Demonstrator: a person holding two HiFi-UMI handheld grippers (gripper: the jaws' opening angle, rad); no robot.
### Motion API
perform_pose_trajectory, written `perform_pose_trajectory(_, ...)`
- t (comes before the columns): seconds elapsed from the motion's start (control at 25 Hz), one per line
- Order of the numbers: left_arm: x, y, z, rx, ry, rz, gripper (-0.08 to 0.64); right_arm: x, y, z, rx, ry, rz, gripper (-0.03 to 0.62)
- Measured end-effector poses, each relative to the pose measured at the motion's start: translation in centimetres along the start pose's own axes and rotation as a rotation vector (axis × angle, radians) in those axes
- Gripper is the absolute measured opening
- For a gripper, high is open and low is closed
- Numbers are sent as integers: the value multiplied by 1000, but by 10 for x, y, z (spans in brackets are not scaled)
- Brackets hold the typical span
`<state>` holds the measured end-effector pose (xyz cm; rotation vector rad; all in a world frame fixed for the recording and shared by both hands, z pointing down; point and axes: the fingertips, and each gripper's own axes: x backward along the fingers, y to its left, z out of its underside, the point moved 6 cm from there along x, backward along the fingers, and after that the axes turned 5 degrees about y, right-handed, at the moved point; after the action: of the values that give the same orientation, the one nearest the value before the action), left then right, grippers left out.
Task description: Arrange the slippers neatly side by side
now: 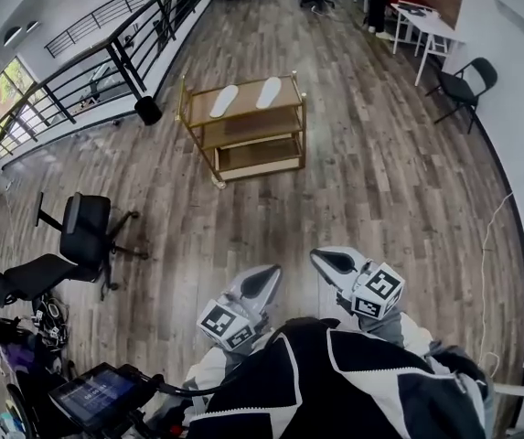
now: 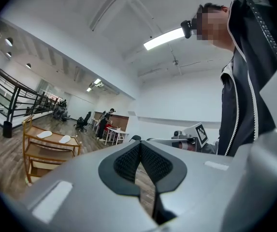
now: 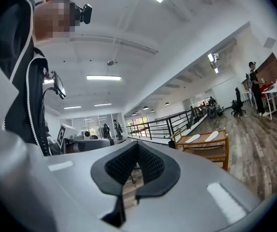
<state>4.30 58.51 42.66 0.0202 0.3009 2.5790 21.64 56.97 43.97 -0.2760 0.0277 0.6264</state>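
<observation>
Two white slippers [image 1: 223, 100] atop wooden cart [image 1: 254, 111]; plank floor [image 1: 380, 181], black railing [image 1: 106, 62] nearby.

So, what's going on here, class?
A person holds a gripper in each hand; the left gripper and the right gripper are both shut and empty. Two white slippers lie on the top shelf of a wooden cart some way ahead across the floor, untouched so far.
</observation>
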Motion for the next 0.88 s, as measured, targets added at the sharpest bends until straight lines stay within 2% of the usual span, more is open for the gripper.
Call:
perform_pose_trajectory(0.28,-23,48,-7,31,0,-61,18,-43,-47,-14,-15,24,-50,5)
perform_pose_trajectory(0.44,-38,86,-13,31,-11,-46,18,-79,-66,-20,-26,32,-61,5)
perform_pose_trajectory(0.64,-56,146,-25,25,-26,-19,19,-114,-99,-36,-17,36,-25,5)
perform_pose_trajectory(0.88,-63,233,-49,4,-23,16,19,-185,-131,-65,-21,10,34,5)
